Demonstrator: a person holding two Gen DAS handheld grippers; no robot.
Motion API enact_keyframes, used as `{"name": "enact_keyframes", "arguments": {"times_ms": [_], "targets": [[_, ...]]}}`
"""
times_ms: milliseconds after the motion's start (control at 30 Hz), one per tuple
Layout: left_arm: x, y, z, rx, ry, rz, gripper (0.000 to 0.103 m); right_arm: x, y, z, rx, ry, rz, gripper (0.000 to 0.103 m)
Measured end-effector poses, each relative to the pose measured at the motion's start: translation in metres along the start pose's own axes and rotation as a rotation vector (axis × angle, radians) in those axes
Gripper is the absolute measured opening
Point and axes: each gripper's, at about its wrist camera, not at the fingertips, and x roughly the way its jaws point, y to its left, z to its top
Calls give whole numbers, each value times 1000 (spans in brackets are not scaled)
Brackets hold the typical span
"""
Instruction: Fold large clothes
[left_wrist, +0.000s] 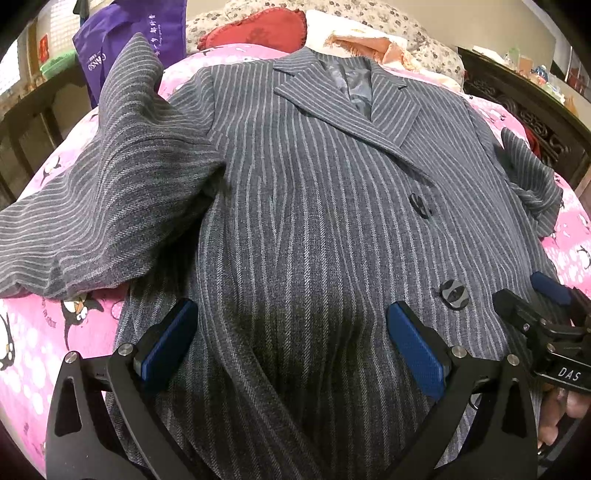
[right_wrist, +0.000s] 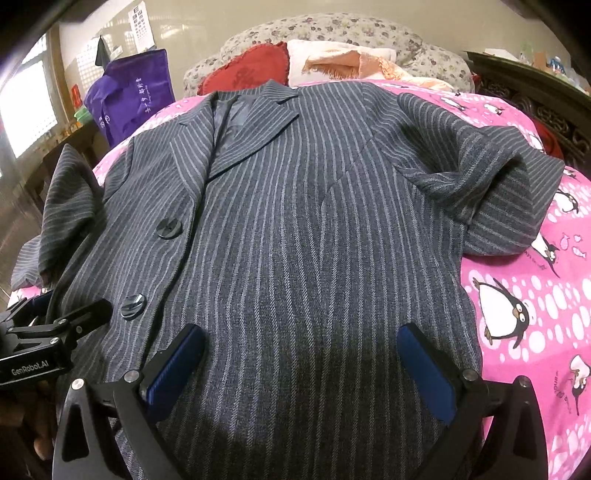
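I saw the grey pinstriped woollen suit jacket (left_wrist: 314, 192) lying face up on the bed, spread over the pink penguin-print bedsheet (right_wrist: 524, 295), its collar toward the pillows and its hem toward me. Its lapels lay open on a shiny grey lining, and two dark round buttons (left_wrist: 455, 294) ran down the front edge. One sleeve (left_wrist: 110, 206) lay bent outward from the jacket's body on one side; the other sleeve (right_wrist: 491, 199) lay doubled over itself on the opposite side.

My left gripper (left_wrist: 295, 350) hung above the jacket's lower front, jaws spread wide, holding nothing. My right gripper (right_wrist: 306, 369) hung just beside it over the same hem area, jaws equally wide and likewise holding nothing.

Beyond the jacket's collar sat a red heart-shaped cushion (right_wrist: 251, 70), a peach fringed cloth (right_wrist: 347, 62) and a floral-print pillow (right_wrist: 332, 29). A purple fabric bag (right_wrist: 129, 96) stood off the jacket's shoulder side; I could not tell its contents.
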Motion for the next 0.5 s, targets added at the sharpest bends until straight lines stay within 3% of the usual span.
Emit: {"name": "enact_keyframes", "arguments": {"times_ms": [133,200,267,400,500], "targets": [[-1,2,0,-1,-2,-12,103,0,0,2,-5,8,-21,103],[-3,3,0,0,2,-15,103,-7,8,5,-36,6,-94,103],[-12,7,-1,-11,3,-20,102,-28,19,8,-81,-54,-184,100],[-56,33,-3,-60,-69,-76,102,-72,30,0,-134,-145,-155,100],[-88,74,-8,-109,-121,-32,102,-77,31,-16,-185,-151,-156,101]]}}
